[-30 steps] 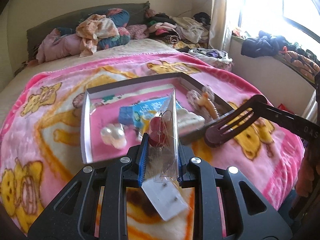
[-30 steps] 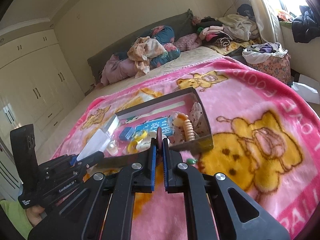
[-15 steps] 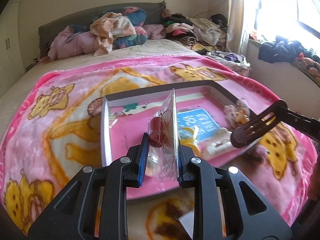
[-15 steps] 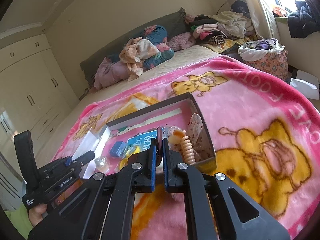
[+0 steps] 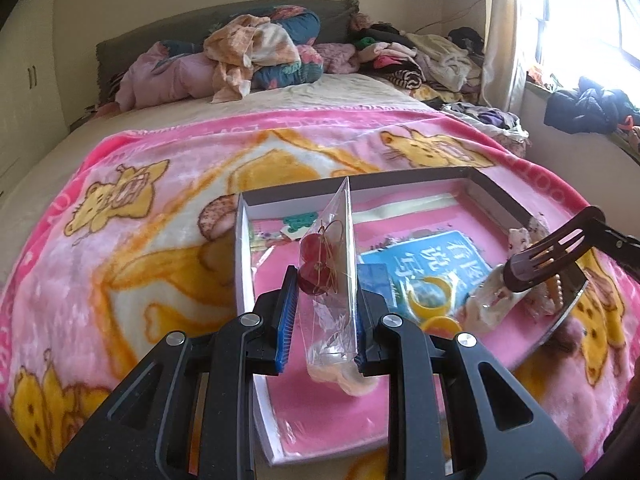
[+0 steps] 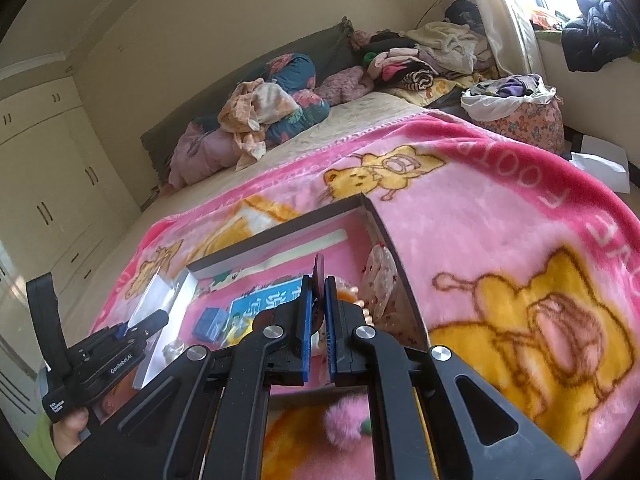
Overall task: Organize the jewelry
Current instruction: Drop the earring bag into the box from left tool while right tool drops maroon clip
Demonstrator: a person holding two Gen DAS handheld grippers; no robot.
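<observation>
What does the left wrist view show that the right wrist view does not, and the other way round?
Only the left wrist view shows the red earrings inside the clear packet that the left tongs are shut on, and the side of the dark hair clip with its slots.

Only the right wrist view shows the white wardrobe doors, the person's hand holding the left tool, and the hair clip edge-on in the shut right tongs.

Both show the open box on the pink blanket, with the blue card inside it.
</observation>
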